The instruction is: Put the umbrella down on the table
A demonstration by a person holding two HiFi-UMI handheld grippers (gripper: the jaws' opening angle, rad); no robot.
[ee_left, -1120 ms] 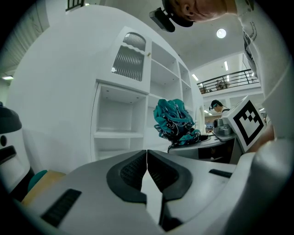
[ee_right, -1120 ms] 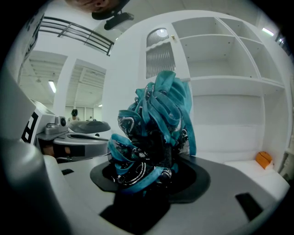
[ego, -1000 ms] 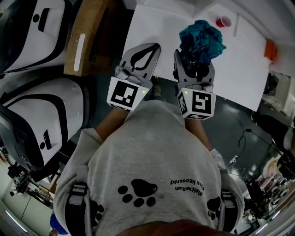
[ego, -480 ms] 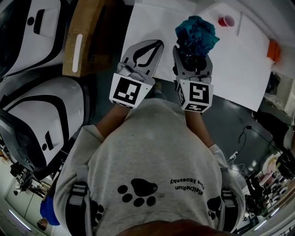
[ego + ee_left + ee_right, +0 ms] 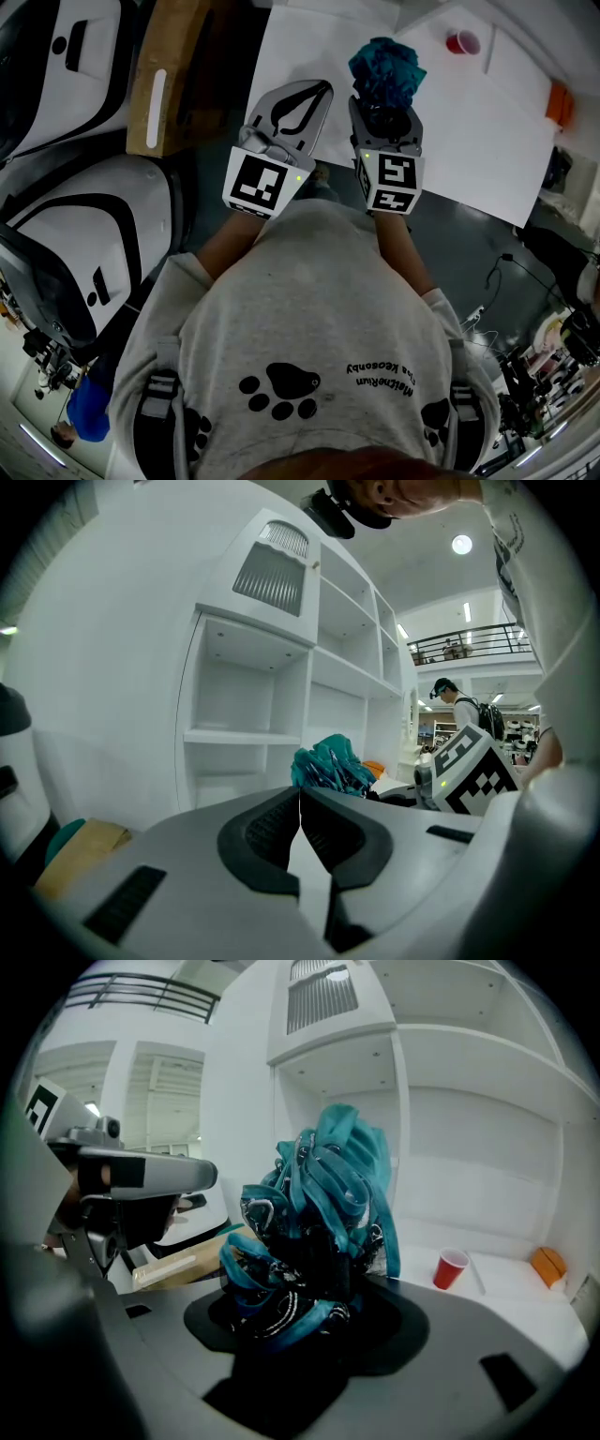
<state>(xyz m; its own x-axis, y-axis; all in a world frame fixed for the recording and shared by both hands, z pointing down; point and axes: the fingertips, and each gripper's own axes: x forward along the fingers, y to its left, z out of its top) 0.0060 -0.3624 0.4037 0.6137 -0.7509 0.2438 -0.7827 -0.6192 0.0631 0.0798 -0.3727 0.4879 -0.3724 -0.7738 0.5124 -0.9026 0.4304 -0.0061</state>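
A folded teal and black umbrella (image 5: 384,73) (image 5: 319,1222) stands up out of my right gripper (image 5: 384,117), whose jaws are shut on its lower end (image 5: 300,1321). It hangs over the near edge of the white table (image 5: 478,122). My left gripper (image 5: 298,105) is beside it to the left, shut with nothing between its jaws (image 5: 298,827). In the left gripper view the umbrella (image 5: 330,766) shows just beyond the jaw tips, with the right gripper's marker cube (image 5: 469,766) to its right.
A red cup (image 5: 458,43) (image 5: 451,1268) stands at the table's far side, and an orange object (image 5: 551,101) (image 5: 547,1265) lies at its right end. A cardboard box (image 5: 173,75) sits left of the table. White shelving (image 5: 281,696) rises behind. A person (image 5: 466,710) stands far off.
My right gripper has carried the umbrella a little left and farther out over the table, tipping it more upright. The left gripper has stayed almost still.
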